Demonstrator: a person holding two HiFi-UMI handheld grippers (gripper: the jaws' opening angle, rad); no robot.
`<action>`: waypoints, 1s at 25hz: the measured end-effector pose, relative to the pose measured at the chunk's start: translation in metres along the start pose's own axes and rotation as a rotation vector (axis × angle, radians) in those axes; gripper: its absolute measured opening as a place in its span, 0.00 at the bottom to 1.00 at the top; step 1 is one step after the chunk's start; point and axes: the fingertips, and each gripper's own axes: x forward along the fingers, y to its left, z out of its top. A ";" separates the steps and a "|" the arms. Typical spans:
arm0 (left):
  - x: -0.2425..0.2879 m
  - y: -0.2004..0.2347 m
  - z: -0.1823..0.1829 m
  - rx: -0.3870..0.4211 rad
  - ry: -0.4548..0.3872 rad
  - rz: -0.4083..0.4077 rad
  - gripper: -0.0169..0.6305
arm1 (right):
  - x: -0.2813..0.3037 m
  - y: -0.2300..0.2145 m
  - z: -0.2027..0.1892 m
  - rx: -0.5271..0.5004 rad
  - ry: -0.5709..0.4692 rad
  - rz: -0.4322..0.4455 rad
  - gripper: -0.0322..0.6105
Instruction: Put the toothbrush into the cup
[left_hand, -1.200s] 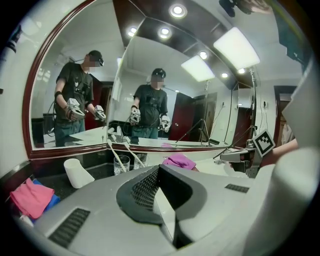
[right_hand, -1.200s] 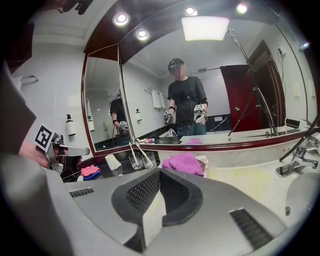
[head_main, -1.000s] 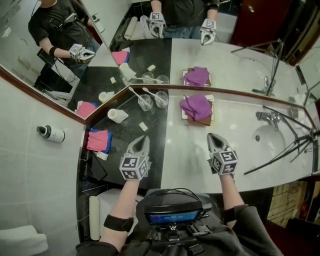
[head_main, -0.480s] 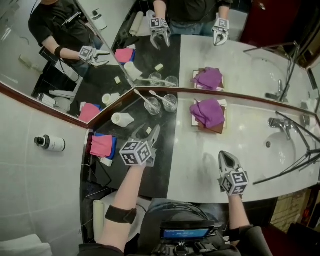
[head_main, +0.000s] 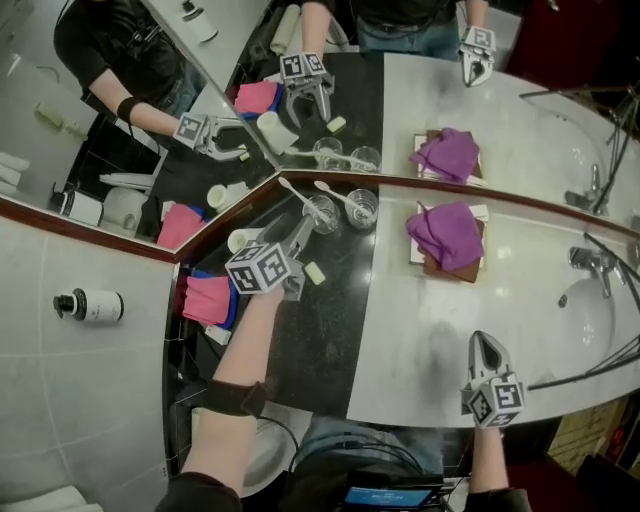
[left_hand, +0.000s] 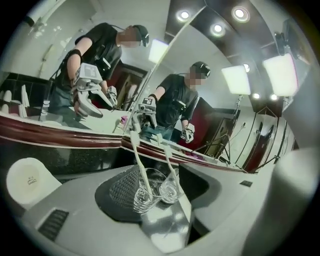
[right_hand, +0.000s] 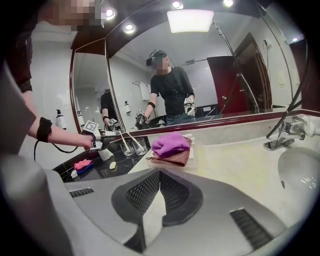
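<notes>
Head view: the left hand-held gripper (head_main: 298, 236) hangs over the dark part of the desk (head_main: 325, 330), its tips right at the left cup (head_main: 320, 212). Its jaws have just been opening and stand wide apart, pressing on nothing. A toothbrush (head_main: 298, 196) stands in that cup, leaning up and left. Just right of the cup, a second cup (head_main: 362, 207) holds another toothbrush (head_main: 340, 197), with a purple cloth (head_main: 448, 222) farther right. Well apart from the cup, toward the desk's near edge, the right hand-held gripper (head_main: 484, 342) has its jaws together, empty.
</notes>
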 end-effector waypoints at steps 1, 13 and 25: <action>0.006 0.007 0.001 -0.008 0.000 -0.002 0.41 | 0.000 -0.002 -0.002 -0.001 0.004 -0.006 0.08; 0.046 0.046 0.012 -0.220 -0.028 -0.151 0.41 | -0.001 -0.005 -0.028 0.005 0.057 -0.050 0.08; 0.054 0.047 0.014 -0.203 -0.039 -0.176 0.22 | 0.000 -0.002 -0.033 -0.020 0.069 -0.066 0.08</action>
